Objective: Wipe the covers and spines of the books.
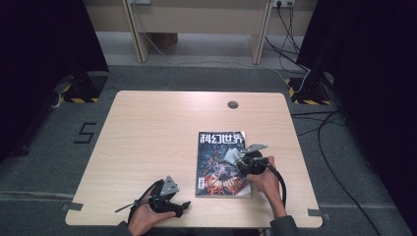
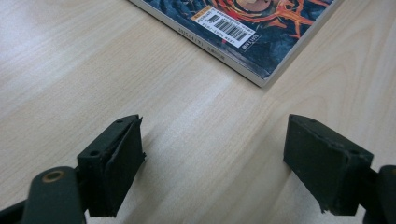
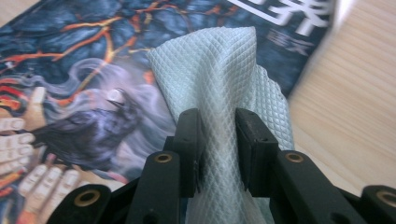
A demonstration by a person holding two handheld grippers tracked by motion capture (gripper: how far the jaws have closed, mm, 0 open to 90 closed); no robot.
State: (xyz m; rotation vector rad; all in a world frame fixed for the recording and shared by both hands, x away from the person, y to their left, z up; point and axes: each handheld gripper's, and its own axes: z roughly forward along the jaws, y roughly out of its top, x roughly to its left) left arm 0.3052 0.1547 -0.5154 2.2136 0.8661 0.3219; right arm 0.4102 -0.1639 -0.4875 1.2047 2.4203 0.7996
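A magazine with a dark, fiery cover lies flat on the wooden table, right of centre; its barcode corner shows in the left gripper view. My right gripper is shut on a pale, waffle-textured cloth and holds it over the magazine cover. In the high view the cloth sits just ahead of the right gripper. My left gripper rests near the table's front edge, left of the magazine. Its jaws stand wide open over bare wood with nothing between them.
A round cable hole sits near the table's far edge. A light wooden desk frame stands beyond the table. Cables trail across the grey floor at the right, and black stands flank the far corners.
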